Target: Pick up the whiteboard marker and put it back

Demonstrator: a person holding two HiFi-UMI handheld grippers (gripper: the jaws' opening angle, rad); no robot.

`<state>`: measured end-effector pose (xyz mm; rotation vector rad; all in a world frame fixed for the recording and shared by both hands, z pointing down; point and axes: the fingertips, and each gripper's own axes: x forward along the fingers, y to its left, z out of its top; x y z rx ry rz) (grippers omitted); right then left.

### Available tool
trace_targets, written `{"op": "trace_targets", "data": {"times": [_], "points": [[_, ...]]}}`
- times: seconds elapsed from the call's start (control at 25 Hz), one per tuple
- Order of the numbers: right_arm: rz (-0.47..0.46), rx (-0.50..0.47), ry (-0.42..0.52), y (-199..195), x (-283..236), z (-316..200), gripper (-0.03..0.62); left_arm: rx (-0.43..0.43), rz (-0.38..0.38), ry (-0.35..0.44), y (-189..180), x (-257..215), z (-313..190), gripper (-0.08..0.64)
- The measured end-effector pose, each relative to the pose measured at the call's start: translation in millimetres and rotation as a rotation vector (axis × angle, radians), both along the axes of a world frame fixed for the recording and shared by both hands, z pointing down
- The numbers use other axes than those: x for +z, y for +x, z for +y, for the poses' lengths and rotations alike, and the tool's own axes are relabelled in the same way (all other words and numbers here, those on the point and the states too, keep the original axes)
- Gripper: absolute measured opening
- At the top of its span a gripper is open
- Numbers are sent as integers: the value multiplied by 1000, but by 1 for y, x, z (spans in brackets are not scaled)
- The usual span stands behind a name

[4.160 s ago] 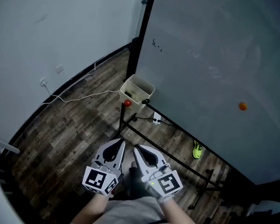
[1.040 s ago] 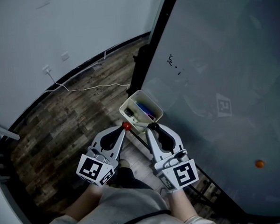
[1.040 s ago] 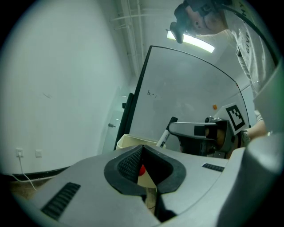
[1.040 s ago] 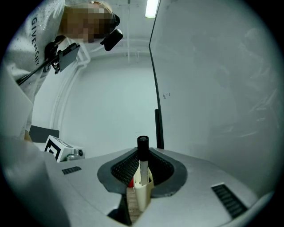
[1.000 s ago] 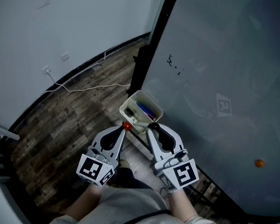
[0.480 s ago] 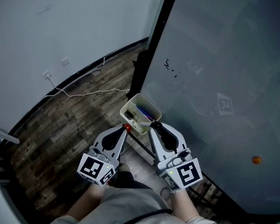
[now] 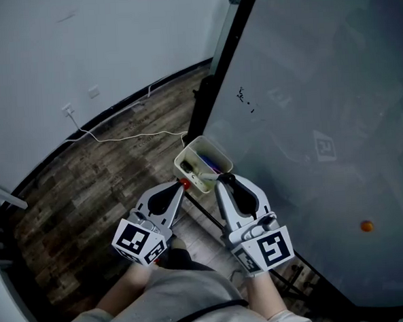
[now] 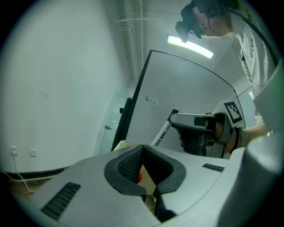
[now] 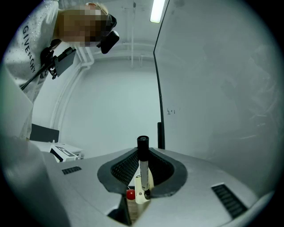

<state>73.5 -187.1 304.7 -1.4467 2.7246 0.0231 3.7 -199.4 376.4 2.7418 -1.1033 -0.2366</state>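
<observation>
**A:** Two grippers, one marker. Who's got it, and which way is it pointing?

**B:** It's in the right gripper (image 9: 143, 154). The pads are pinching the marker (image 9: 143, 170) partway down the barrel. In the right gripper view its long axis runs pretty much straight up and down, black cap on top, other end down toward the cream bin (image 7: 188, 158). Meanwhile the left gripper (image 8: 142, 150) has its tips pressed together with nothing in them.

**A:** Straight up? The left gripper view makes it look tilted.

**B:** Yeah, that one catches it side-on: white barrel with print too small to read, black end leaning up and to the right in front of the whiteboard (image 7: 320, 102). Head view's no help for the marker itself, I can't pick it out there. It does show both grippers side by side at the bin's near rim, the bin at the board's bottom corner with a few pens inside, and a red knob (image 7: 185, 183) right by the left tips.
</observation>
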Motion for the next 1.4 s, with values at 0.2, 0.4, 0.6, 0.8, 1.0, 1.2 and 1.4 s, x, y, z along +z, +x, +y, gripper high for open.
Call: {"op": "trace_targets", "data": {"times": [0.2, 0.4, 0.6, 0.8, 1.0, 1.2, 1.4], "points": [[3, 3, 10, -1, -7, 4, 77, 7, 3, 5, 0, -4, 3, 15], [-1, 5, 24, -2, -15, 6, 77, 17, 2, 7, 1, -7, 6, 15], [-1, 11, 38, -2, -23, 10, 77, 26, 6, 11, 1, -10, 9, 15], [-2, 16, 49, -2, -29, 14, 77, 39, 11, 15, 2, -11, 12, 15], [2, 21, 55, -3, -31, 16, 77, 47, 15, 17, 3, -10, 14, 15], [3, 23, 58, -5, -33, 18, 77, 44, 15, 12, -1, -10, 17, 15], [2, 24, 64, -7, -34, 20, 77, 41, 11, 14, -3, -9, 19, 15]]}}
